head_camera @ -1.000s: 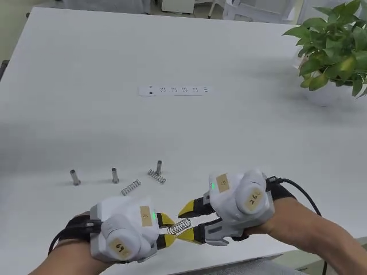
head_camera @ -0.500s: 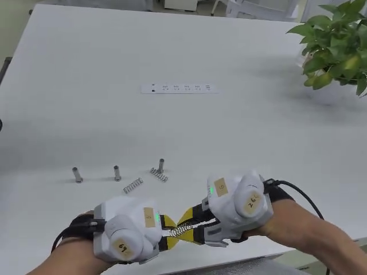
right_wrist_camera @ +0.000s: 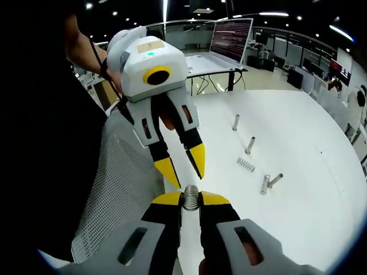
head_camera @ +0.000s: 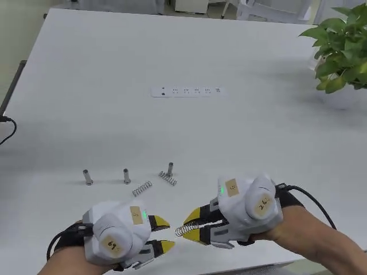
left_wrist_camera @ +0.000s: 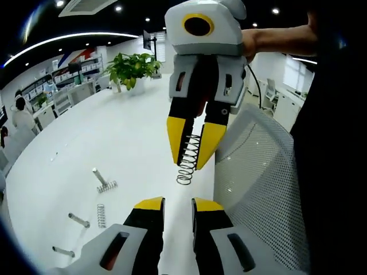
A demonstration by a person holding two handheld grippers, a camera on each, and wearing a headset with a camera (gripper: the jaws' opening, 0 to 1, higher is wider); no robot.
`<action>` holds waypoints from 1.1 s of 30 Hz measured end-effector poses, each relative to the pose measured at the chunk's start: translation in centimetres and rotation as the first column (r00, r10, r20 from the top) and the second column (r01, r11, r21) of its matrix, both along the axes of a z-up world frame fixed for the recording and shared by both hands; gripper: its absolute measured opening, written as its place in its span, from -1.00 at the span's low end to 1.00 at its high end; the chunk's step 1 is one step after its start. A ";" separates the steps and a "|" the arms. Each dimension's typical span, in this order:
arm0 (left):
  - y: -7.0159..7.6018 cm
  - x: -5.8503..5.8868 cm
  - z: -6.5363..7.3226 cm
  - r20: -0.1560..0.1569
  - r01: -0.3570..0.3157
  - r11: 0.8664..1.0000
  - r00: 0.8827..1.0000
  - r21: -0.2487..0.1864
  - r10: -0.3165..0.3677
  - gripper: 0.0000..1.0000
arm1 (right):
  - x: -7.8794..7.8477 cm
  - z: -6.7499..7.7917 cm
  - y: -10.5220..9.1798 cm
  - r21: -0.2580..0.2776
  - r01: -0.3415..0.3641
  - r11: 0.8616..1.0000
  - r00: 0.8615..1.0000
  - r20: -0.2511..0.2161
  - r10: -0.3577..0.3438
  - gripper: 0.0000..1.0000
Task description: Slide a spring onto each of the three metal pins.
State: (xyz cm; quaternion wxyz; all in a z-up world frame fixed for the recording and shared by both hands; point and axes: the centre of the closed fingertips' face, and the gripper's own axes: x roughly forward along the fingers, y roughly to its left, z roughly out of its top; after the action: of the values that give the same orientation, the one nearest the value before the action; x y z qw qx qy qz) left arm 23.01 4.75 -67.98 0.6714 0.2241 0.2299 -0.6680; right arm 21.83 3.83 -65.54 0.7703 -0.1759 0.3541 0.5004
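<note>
Here the right tongs (head_camera: 192, 227) were clamped on a spring (head_camera: 183, 230), pinching its sides between their yellow tips low over the near edge of the white surface (head_camera: 241, 137). In the right gripper view the coil sat squarely between those two tips, seen end on. In the left gripper view it ran along the line of the jaws, and its free end stuck out past them towards the left tongs (head_camera: 166, 234). The left tongs had their jaws spread with nothing between them. A clear gap separated their tips from the spring's free end, so they faced it without touching it. The two pairs of tongs pointed at each other, tip to tip, with the spring in the space between them, held by the right pair alone.

Farther out on the surface three metal pins stood in a row: the left pin (head_camera: 88, 177), the middle pin (head_camera: 127, 176) and the right pin (head_camera: 170, 168). A second spring (head_camera: 168, 179) lay just beside the foot of the right pin. A third spring (head_camera: 142, 188) lay between the middle and right pins, a little nearer the person. All of these were well apart from both pairs of tongs. Beyond them a white power strip (head_camera: 186, 91) lay flat on the surface, and a potted plant (head_camera: 343, 46) stood at the far right.
</note>
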 end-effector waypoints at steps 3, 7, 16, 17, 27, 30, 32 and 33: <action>0.9 0.9 0.2 -0.037 -0.085 0.996 0.996 -0.026 0.084 -0.75 | 0.3 0.1 0.1 0.006 0.007 1.000 1.000 0.003 -0.007 -0.83; 2.1 2.1 0.4 -0.055 -0.167 0.985 0.985 -0.041 0.165 -0.71 | 0.9 0.1 0.1 0.009 0.027 1.000 1.000 0.007 -0.027 -0.83; 5.4 5.1 0.9 -0.074 -0.338 0.939 0.940 -0.061 0.333 -0.60 | 2.0 -0.3 0.0 0.003 0.052 0.999 0.999 0.008 -0.052 -0.83; 6.0 5.6 1.1 -0.075 -0.362 0.930 0.931 -0.064 0.358 -0.58 | 2.2 -0.4 0.0 -0.001 0.054 0.999 0.998 0.008 -0.054 -0.83; 11.6 8.7 2.0 -0.095 -0.557 0.825 0.830 -0.091 0.550 -0.42 | 4.4 -0.5 0.8 -0.002 0.053 0.999 0.998 0.015 -0.053 -0.83; 12.9 9.0 2.0 -0.098 -0.589 0.803 0.808 -0.094 0.581 -0.40 | 4.9 -0.5 1.1 -0.005 0.051 0.999 0.999 0.015 -0.051 -0.83; 14.2 9.3 2.0 -0.105 -0.622 0.777 0.783 -0.096 0.613 -0.35 | 5.4 -0.4 1.3 -0.005 0.050 0.999 0.999 0.016 -0.050 -0.83; 14.8 9.4 1.9 -0.106 -0.638 0.764 0.770 -0.097 0.630 -0.34 | 5.6 -0.4 1.3 -0.004 0.051 0.999 0.999 0.015 -0.051 -0.83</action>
State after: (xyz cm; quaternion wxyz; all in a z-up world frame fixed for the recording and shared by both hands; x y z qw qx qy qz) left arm 32.40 19.57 -66.04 0.8623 0.0674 0.2713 -0.4223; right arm 27.41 5.17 -65.97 0.7850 -0.1722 0.3536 0.4786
